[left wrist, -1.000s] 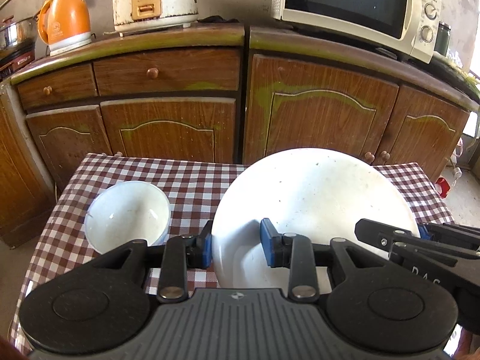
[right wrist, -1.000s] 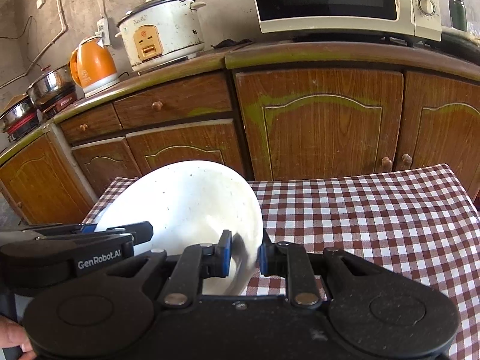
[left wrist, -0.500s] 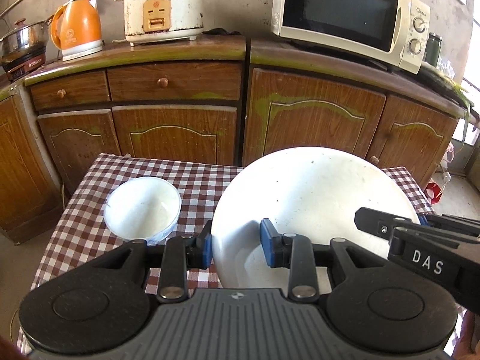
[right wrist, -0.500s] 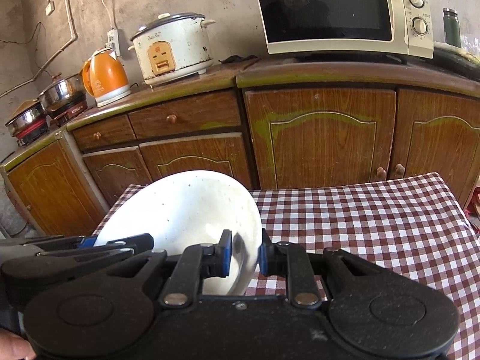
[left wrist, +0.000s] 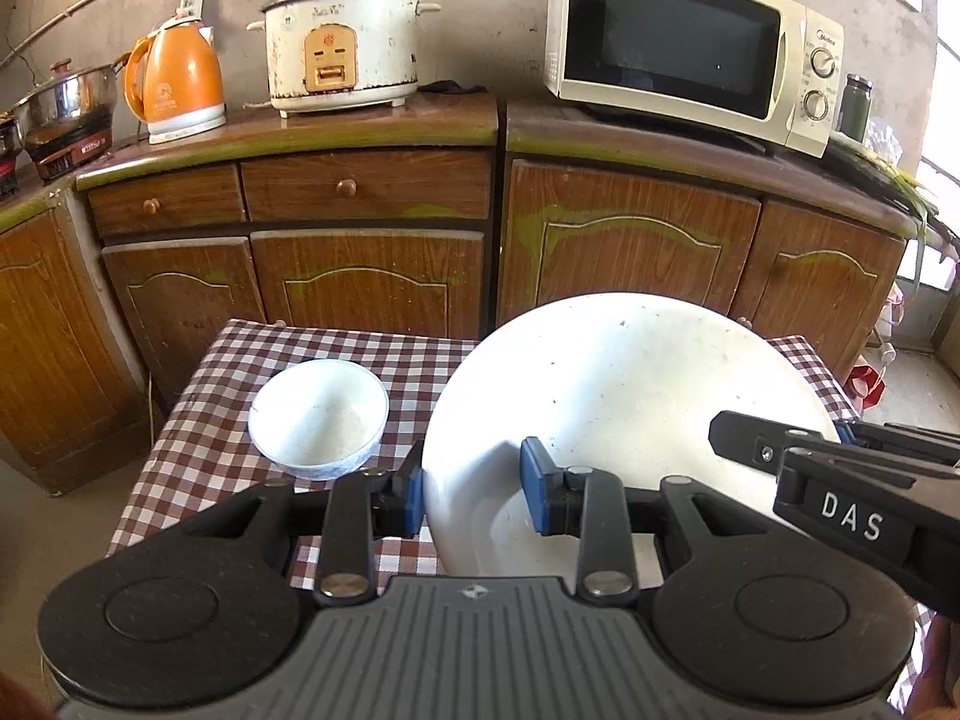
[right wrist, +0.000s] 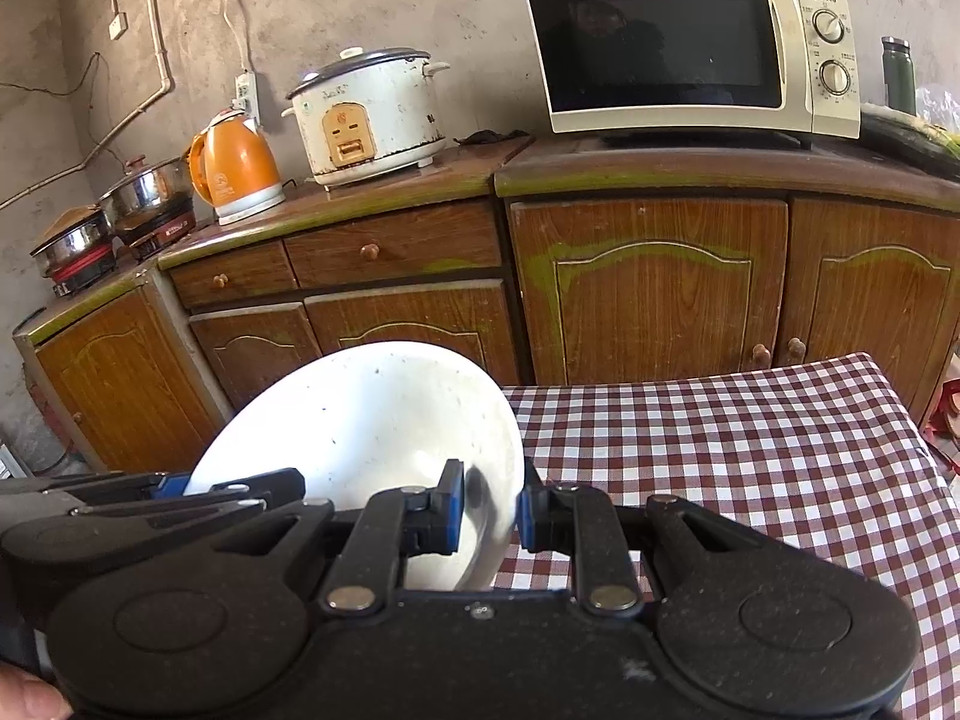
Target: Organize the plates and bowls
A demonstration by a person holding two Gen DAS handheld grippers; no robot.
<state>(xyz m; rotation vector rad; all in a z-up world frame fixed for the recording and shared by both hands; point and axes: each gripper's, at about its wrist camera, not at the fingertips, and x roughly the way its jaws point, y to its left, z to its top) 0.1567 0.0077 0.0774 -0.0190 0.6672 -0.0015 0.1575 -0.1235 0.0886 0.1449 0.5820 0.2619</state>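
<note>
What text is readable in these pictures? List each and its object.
"DAS": on the right gripper.
"Midea": on the microwave, top right corner.
Rice cooker lettering: too blurred to read.
Orange kettle logo: too blurred.
Induction stove front label: unreadable.

The right gripper (right wrist: 489,510) pinches the white plate's (right wrist: 372,420) rim at lower centre; the left gripper (right wrist: 174,489) seemingly grips its left edge.
</note>
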